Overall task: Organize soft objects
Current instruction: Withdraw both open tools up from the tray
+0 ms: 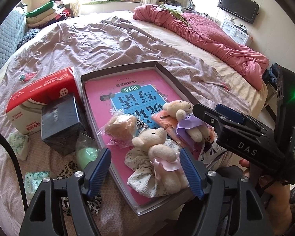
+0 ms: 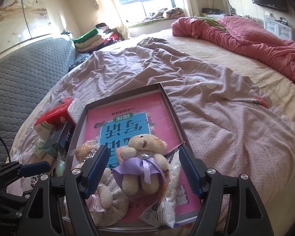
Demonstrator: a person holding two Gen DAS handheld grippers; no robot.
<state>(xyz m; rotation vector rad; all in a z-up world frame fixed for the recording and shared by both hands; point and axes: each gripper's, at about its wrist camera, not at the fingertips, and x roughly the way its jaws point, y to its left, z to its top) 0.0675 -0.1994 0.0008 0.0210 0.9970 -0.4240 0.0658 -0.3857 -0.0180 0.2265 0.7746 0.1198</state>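
A shallow grey box (image 1: 120,70) on the bed holds a pink book (image 1: 100,102). On the book lie a cream bear in a pink dress (image 1: 161,155) on a floral pouch (image 1: 139,179), a cream bear in a purple dress (image 2: 141,157), a wrapped bun (image 1: 121,126) and a white packet (image 2: 171,186). My left gripper (image 1: 145,169) straddles the pink-dress bear, its jaws open and its pads clear of the toy. My right gripper (image 2: 143,163) is open around the purple-dress bear without touching it. It also shows at the right (image 1: 212,110) of the left wrist view.
Left of the grey box sit a red and white tissue box (image 1: 39,98), a dark box (image 1: 61,122), a green item in a bag (image 1: 86,155), leopard cloth (image 1: 68,167) and tissue packs (image 1: 19,145). A crumpled pink quilt (image 1: 206,31) lies far right. A grey padded headboard (image 2: 19,74) rises on the left.
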